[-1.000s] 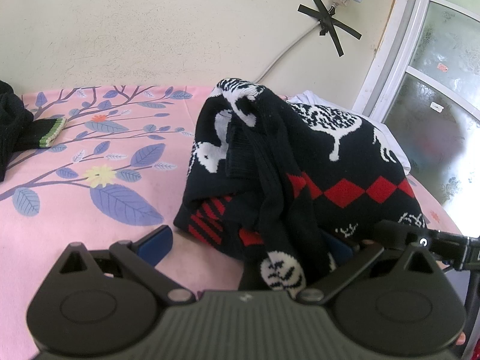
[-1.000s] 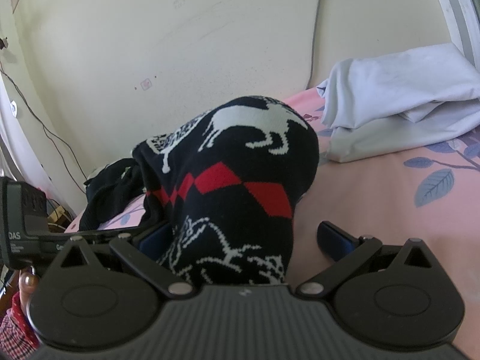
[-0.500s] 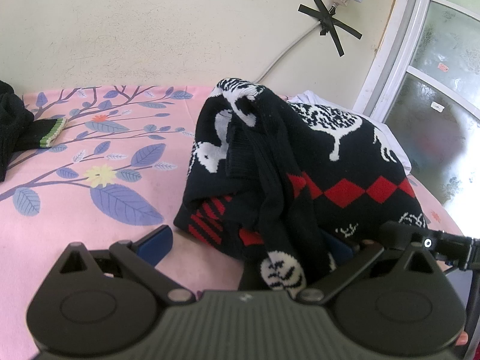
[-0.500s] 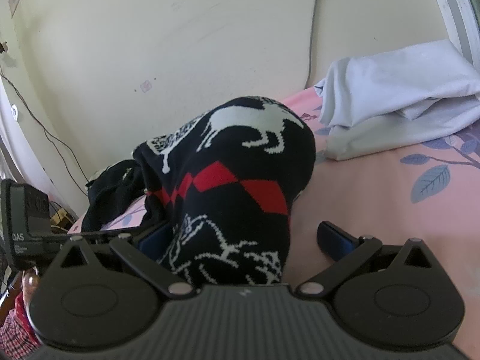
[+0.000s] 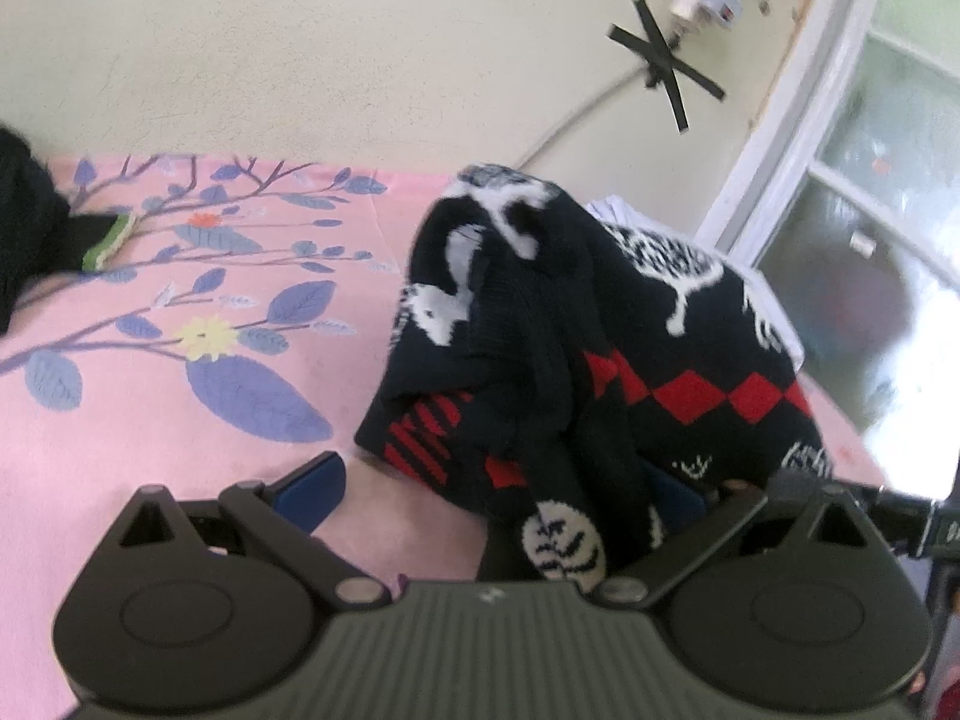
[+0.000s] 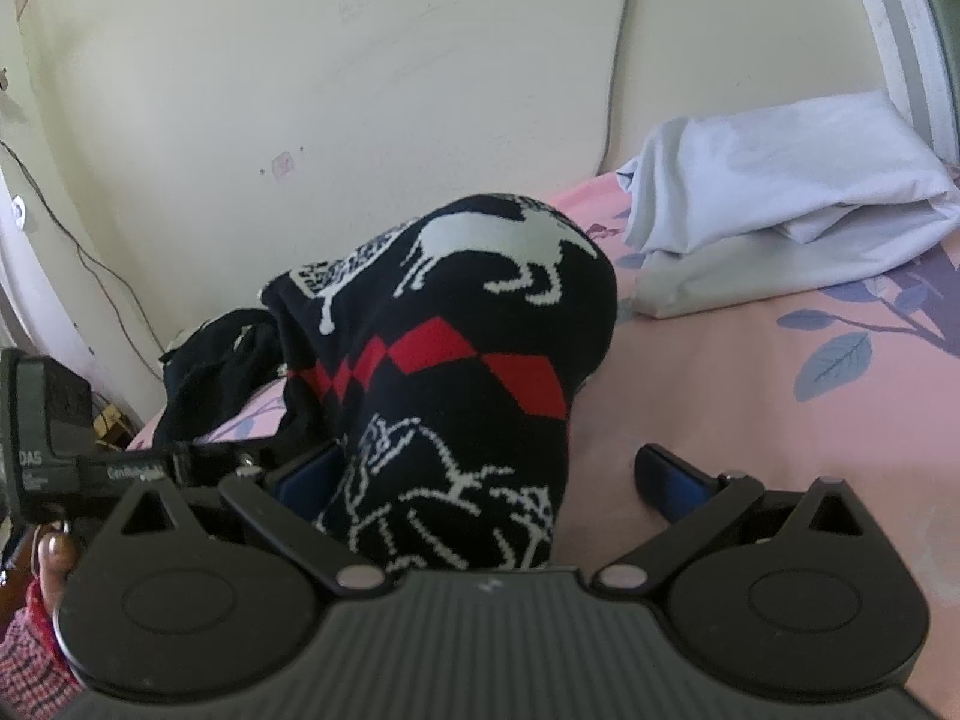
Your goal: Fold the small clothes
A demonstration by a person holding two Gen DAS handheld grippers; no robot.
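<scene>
sweater: black knitted sweater with white animal motifs and a red diamond band (image 5: 600, 324), heaped in a tall crumpled mound on the pink bedsheet with blue leaf print (image 5: 150, 420). Its near edge droops between the fingers of both tools.
handling: my read is soft, floppy, fairly thick knit. Light, not fragile, not slippery. It won't hold shape, and layers will drag along with any pull.
grip point: the ribbed hem or a shoulder seam is best. Neither is clearly readable in the pile; the red striped edge at the mound's lower left in the left view looks like a hem or cuff.
axis: no clear long axis while bunched. The diamond band runs roughly from the left tool across to the right tool, so the body probably lies crosswise. Neck direction cannot be told.
left gripper (image 5: 498, 492): fingers spread wide, cloth lying loose between them, nothing pinched.
right gripper (image 6: 492, 474): likewise spread, knit resting against the left finger, not clamped.
around sweater: folded white cloth (image 6: 780, 192) beyond it toward the wall; dark garment with green cuff (image 5: 36, 234) well apart to the left.
</scene>
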